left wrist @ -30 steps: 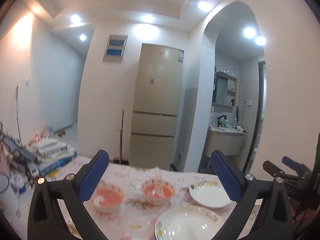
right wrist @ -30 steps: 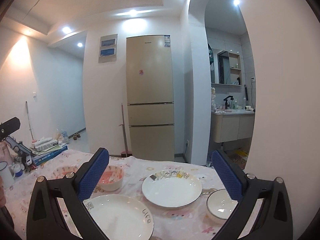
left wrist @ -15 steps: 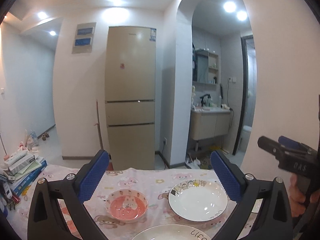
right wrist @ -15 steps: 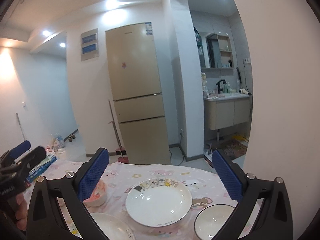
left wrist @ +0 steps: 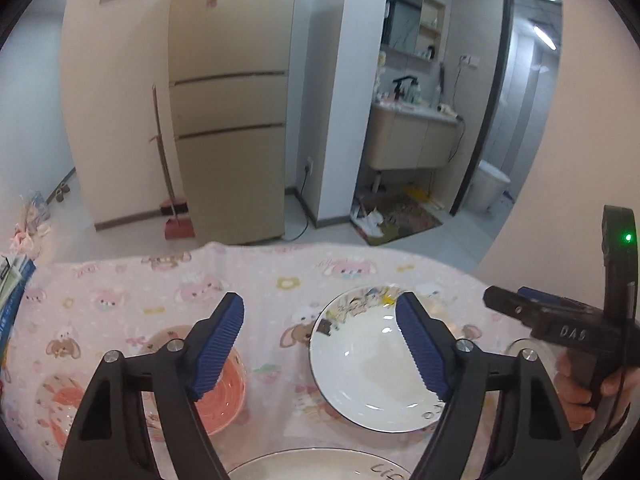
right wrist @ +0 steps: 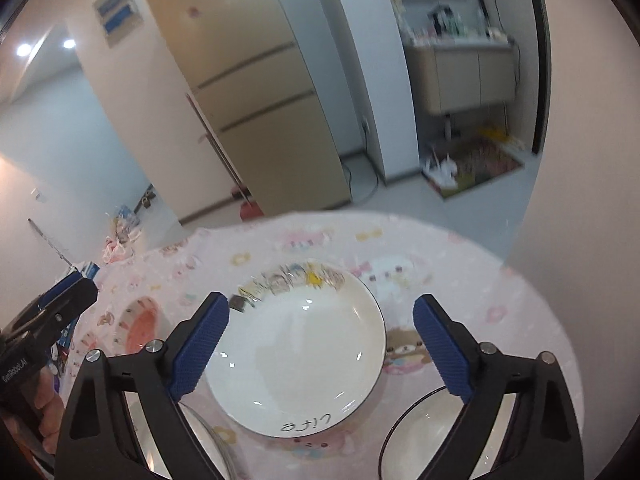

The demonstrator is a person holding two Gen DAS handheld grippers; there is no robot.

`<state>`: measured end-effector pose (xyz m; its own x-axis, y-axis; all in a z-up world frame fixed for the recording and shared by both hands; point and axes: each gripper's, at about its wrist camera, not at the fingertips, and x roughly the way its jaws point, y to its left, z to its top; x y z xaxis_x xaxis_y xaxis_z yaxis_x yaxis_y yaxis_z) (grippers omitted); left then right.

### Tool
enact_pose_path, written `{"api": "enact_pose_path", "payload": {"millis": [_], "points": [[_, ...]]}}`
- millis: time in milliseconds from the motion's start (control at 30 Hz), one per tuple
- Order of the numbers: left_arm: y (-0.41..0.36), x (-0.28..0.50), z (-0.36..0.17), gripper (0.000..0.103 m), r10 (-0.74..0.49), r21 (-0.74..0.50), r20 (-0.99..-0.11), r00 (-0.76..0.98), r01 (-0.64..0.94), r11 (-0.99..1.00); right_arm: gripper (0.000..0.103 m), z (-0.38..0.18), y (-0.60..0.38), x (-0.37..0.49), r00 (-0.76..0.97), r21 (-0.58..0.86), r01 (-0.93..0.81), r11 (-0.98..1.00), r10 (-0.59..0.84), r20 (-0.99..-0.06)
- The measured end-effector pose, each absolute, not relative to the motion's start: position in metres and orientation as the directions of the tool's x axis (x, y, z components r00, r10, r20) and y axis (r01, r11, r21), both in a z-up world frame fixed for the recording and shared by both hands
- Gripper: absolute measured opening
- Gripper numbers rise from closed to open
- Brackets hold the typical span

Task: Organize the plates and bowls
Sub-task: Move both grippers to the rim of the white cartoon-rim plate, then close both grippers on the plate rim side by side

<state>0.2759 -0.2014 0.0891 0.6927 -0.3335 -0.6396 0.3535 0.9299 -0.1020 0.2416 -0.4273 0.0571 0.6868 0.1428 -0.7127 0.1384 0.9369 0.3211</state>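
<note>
Two closing grippers [left wrist: 320, 344] [right wrist: 320, 344], seemingly empty

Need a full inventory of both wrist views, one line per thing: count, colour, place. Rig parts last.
white plate: 1, white with cartoon rim, mid table.
second plate: 1, white, near table edge, cut off.
pink bowl: 1, orange-pink inside, left of the white plate.
second pink bowl: 1, pink, far left, partly hidden.
small white bowl: 1, white with dark rim, right of the white plate.
tablecloth: 1, pink cartoon print, covers the table.
fridge: 1, beige, far wall.
broom: 1, red head, beside the fridge.
vanity: 1, beige, in the alcove.
left gripper: black with blue pads, jaws closing, nothing between.
right gripper: same, jaws closing, above the white plate.
</note>
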Motion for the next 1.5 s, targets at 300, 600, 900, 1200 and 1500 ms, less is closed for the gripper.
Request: {"api": "enact_pose_path", "payload": {"millis": [300,600,900,1200,1500], "points": [[-0.209,0.322,0.011,0.064,-0.355,-0.189,-0.793,0.495,0.355,0.916,0.088,-0.008,-0.468,0.271,0.549,0.469,0.194,0.862,0.301,-0.78],[-0.204,0.335,-0.011,0.062,-0.442,-0.322,-0.806,0.393,0.335,0.885,0.075,-0.027,-0.47,0.28,0.486,0.49,0.213,0.845,0.343,-0.804],[-0.205,0.339,-0.018,0.052,-0.451,-0.335,-0.801,0.393,0.329,0.883,0.046,-0.034,-0.462,0.287,0.465,0.487,0.152,0.86,0.372,-0.803],[-0.22,0.331,-0.015,0.042,-0.437,-0.275,-0.802,0.407,0.399,0.875,0.038,-0.038,-0.456,0.288,0.447,0.429,0.123,0.895,0.336,-0.829],[-0.228,0.334,-0.032,0.042,-0.316,-0.181,-0.864,0.392,0.343,0.922,0.016,-0.041,-0.457,0.289,0.416,0.37,0.135,0.919,0.286,-0.863]]}}
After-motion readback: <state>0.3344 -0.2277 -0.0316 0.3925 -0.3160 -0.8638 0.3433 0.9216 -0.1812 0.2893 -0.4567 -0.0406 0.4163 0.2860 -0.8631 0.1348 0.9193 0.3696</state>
